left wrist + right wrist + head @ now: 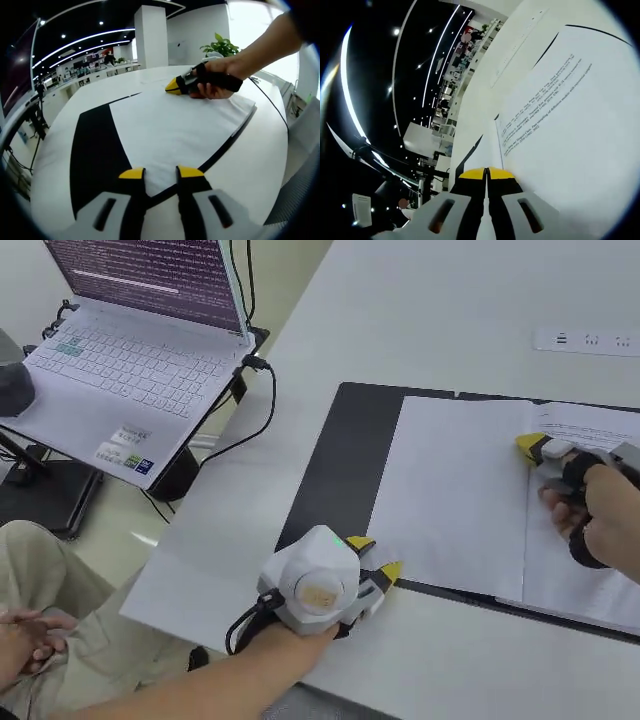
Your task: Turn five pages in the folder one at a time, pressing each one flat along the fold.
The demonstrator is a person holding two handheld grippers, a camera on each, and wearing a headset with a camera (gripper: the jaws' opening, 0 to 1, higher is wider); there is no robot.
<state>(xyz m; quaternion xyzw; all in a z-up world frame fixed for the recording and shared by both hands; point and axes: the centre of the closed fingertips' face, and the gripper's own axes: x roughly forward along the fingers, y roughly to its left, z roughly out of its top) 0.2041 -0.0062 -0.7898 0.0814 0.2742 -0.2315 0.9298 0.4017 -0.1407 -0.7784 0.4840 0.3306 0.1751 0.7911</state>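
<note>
Fingertips point(472, 174) of the right gripper point(486, 173) were closed together, with nothing visibly between them, by the fold of the white page point(450, 490); the left gripper point(161, 173) had its tips narrowly parted at the near edge of the black folder point(340, 460); the folder lay open on the white table point(300, 360).

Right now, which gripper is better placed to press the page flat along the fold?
Right. The right gripper, jaws shut, sits on the fold of the folder. The left gripper, jaws open, is at the near edge of the blank page, away from the fold.
</note>
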